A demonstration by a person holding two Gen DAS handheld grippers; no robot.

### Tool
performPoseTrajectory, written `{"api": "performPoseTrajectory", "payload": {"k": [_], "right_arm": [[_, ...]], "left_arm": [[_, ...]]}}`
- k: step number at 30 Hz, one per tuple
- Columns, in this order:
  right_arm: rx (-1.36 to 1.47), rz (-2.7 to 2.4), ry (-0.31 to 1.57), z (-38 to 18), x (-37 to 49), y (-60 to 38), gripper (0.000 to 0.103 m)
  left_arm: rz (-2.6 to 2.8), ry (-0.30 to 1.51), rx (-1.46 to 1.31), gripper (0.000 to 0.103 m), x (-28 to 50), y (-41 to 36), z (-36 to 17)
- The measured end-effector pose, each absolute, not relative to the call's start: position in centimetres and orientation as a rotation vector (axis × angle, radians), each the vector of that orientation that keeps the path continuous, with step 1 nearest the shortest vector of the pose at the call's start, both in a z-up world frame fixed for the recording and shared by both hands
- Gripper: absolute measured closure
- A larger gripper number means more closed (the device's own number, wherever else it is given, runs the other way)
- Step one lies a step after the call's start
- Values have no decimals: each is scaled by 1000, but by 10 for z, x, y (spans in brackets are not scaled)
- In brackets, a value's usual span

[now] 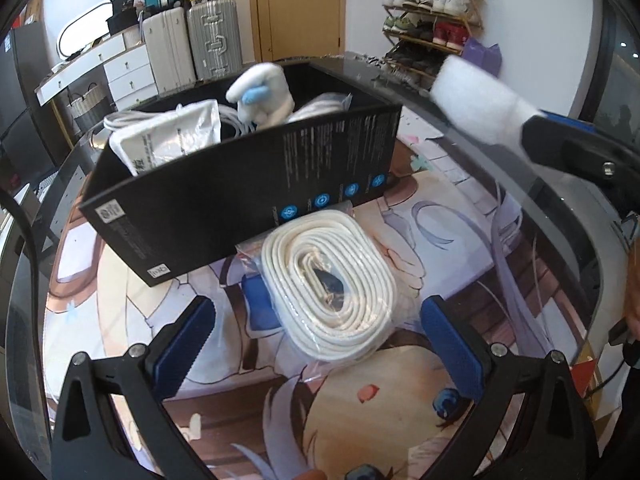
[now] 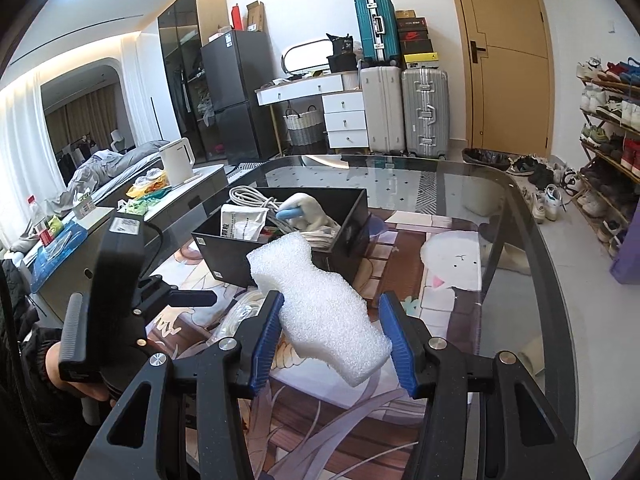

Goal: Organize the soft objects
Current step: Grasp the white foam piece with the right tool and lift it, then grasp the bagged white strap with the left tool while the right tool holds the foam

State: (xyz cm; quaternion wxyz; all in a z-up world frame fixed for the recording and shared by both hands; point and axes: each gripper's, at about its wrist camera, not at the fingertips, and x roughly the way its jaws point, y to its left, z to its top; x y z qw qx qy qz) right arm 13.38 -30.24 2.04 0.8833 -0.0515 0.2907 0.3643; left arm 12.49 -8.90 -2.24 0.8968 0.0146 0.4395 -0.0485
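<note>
Both right tongs (image 2: 330,336) pads pinch the foam piece (image 2: 320,304).

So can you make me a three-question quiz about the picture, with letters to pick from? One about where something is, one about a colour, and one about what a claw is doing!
1. Where is the coiled white cord in its clear plastic bag?
A. inside the box
B. on the table in front of the black cardboard box
C. on the floor

2. What colour are the pads on the left claw?
A. blue
B. red
C. green

3. What is the right claw doing?
A. hanging empty
B. gripping a cord
C. holding a white bumpy foam piece

Answers:
1 B, the bag lies on the picture mat just before the box's front wall.
2 A, both pads are blue.
3 C, the foam sits between the right claw's pads, lifted off the table.
</note>
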Motion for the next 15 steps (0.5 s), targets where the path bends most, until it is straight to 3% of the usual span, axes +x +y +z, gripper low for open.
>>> {"api": "performPoseTrajectory", "payload": {"k": [6, 9, 11, 12, 13, 15], "right_arm": [[-105, 756, 607, 20, 135, -304, 53], [-110, 759, 607, 20, 135, -303, 53], [-110, 759, 606, 21, 134, -303, 53], [-110, 761, 607, 20, 134, -303, 53], [-111, 761, 608, 20, 134, -303, 53], [-111, 763, 609, 20, 135, -301, 53]], "left_arm": [[-87, 942, 2, 2, 131, -87, -26], [-96, 927, 9, 12, 131, -87, -24], [-111, 906, 22, 33, 128, -87, -22], [-123, 900, 25, 38, 128, -87, -21], [-145, 891, 22, 52, 125, -87, -20], [-157, 885, 18, 58, 121, -85, -17]]}}
